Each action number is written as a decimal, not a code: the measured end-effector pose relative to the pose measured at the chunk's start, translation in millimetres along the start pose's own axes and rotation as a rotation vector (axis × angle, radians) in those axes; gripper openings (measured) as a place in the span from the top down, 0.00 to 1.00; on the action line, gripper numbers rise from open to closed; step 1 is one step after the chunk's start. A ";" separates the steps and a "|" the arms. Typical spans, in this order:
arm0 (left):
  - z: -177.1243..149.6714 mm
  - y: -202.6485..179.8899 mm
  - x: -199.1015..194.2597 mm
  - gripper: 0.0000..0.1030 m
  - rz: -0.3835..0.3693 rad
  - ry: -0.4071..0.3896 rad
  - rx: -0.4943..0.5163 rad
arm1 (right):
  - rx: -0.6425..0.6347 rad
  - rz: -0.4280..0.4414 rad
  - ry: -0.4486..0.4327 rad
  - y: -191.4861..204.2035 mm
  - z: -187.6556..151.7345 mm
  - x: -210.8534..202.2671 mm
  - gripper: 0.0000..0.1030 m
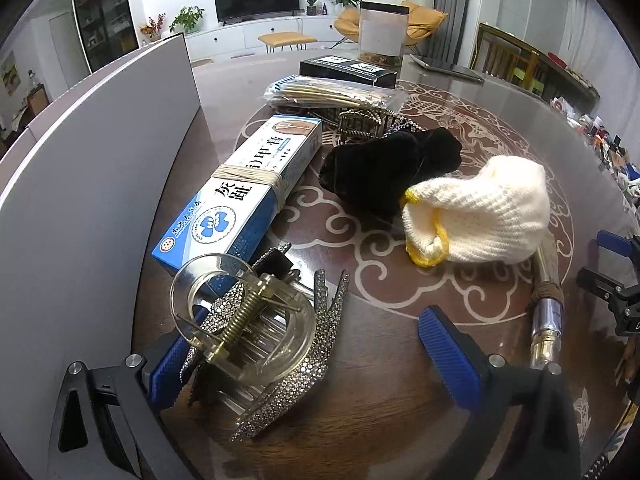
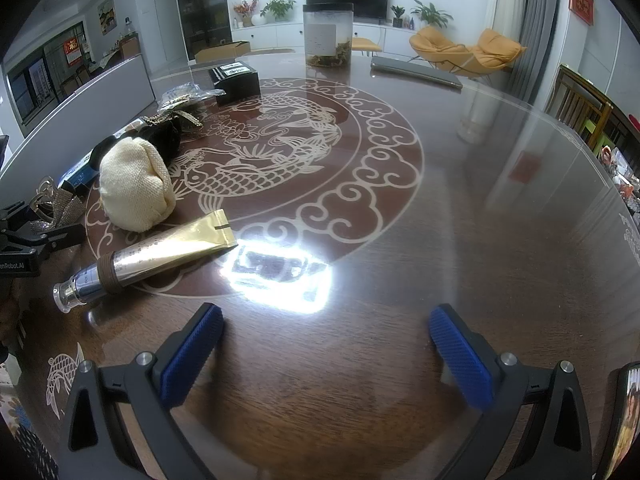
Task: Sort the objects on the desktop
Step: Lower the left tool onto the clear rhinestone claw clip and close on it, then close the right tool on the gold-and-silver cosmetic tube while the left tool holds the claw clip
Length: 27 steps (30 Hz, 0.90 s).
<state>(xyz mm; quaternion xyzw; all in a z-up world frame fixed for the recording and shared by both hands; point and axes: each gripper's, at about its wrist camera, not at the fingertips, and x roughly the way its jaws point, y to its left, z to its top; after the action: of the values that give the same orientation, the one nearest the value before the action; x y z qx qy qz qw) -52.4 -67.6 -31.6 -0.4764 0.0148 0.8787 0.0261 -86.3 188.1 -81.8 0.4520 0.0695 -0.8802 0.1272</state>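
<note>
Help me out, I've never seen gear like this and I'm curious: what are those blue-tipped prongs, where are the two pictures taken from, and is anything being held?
No robot arm here: a person carries a two-finger gripper in each hand, each with a fisheye camera looking along its fingers. The left wrist view shows the left gripper open, its blue pads either side of a rhinestone hair claw, not yet clamped. The right wrist view shows the right gripper open and empty above the table. On the table lie a blue-and-white box, a black velvet pouch, a rolled white glove, a gold tube, a black box and a clear jar.
</note>
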 end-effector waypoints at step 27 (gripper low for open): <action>-37.3 -18.5 -31.6 0.31 0.074 -0.037 -0.105 | -0.002 0.001 0.000 -0.2 -0.5 -0.3 0.00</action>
<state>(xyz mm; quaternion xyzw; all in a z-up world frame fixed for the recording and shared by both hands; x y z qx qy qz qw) -2.9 -52.0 -25.4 -0.4601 -0.0143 0.8872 -0.0312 -85.8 188.5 -81.8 0.4518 0.0703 -0.8801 0.1284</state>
